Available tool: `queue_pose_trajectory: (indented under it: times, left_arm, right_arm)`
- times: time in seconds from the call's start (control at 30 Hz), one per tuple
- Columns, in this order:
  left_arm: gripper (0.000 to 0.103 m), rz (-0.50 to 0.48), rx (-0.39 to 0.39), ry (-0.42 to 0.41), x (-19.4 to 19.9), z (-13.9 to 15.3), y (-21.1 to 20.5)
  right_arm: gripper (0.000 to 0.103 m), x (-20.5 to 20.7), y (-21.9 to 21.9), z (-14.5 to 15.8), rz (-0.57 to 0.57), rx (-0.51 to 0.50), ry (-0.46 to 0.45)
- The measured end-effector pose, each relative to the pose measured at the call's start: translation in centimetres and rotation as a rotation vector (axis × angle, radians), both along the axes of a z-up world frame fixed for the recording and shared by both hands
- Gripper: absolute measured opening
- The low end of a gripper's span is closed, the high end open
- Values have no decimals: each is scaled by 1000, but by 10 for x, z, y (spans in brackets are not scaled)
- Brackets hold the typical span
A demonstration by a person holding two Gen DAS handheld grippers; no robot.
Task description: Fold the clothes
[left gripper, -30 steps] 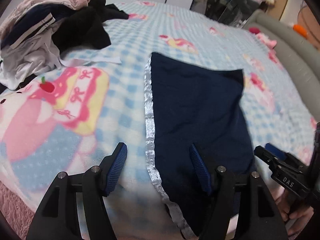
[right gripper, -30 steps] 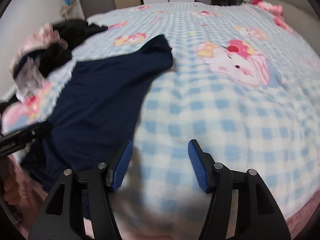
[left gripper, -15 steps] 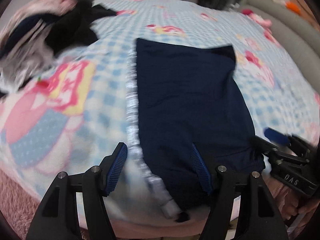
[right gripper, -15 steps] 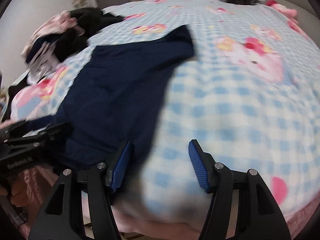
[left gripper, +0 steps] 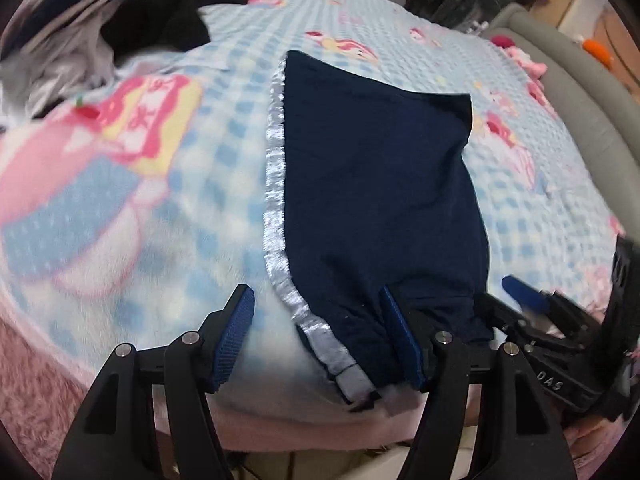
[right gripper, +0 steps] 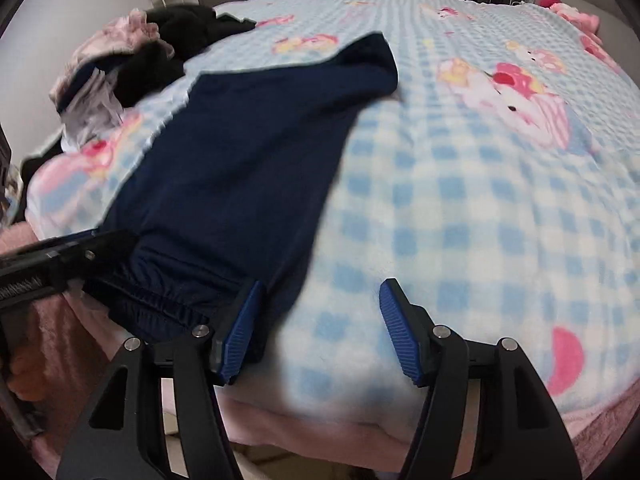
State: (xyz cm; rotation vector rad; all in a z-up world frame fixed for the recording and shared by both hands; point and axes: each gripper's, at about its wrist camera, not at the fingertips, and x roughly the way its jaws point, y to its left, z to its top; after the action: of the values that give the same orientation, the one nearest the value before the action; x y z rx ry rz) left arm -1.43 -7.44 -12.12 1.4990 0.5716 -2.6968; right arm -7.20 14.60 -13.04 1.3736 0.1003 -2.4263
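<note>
Closing in: both claws now nearer the waistband end of the navy shorts (left gripper: 380,184), which lie flat on the bed (right gripper: 460,216) near its edge; likely pre-grasp for a fold.
Left claw (left gripper: 316,336): wide open, straddling the silver side stripe (left gripper: 274,184), gripping nothing.
Right claw (right gripper: 316,328): open, empty, at the shorts' right edge.
Left view only: stripe.
Right view only: gathered waistband (right gripper: 160,300).
Clothes pile (right gripper: 132,60): far left, well apart.

We saw navy shorts (left gripper: 376,184) with silver side stripe (left gripper: 274,184), blue-white checked blanket (right gripper: 460,216) with pink cartoon prints.
</note>
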Motion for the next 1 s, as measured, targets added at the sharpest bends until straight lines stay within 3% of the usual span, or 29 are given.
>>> queue_pose_trajectory:
  times: [0.17,0.27,0.3,0.37,0.4,0.5,0.6,0.7,0.8,0.87,0.93,1.0]
  left_arm:
    - [67,64,55,64,12,13,-19]
    - [65,72,84,30,8,4,-23]
    - [63,65,58,4,7,0,-19]
    - [62,51,-15,-26,5,-4,-11]
    - [62,44,-29,-31,5,-4,-10]
    - [62,80,-9,0,6,6,-24]
    - [60,115,25,51,-6,19,-45]
    - [60,66,32,83,-35,30,-48]
    - [60,-23,-78,110,-73,36,-35]
    - [60,-86,-105,84,-102,27,-28]
    - [60,-138,-104,52,-120,16,-22]
    - [60,-160,-156,28,-128,3,-16]
  right_arm:
    - [61,4,15,6,-18,-50,7]
    - [61,5,21,12,-19,-137,20]
    - [61,5,19,14,-11,-156,26]
    - [62,6,11,12,8,-129,23]
    - [62,7,6,7,7,-68,11]
    - [61,12,7,0,0,7,6]
    - [61,13,16,11,-10,-54,9]
    - [61,0,13,24,2,-75,44]
    - [61,-33,-2,37,15,-28,84]
    - [61,-58,-12,42,20,0,102]
    - [61,-82,-20,35,18,-3,70]
    - [61,-105,-28,20,17,1,18]
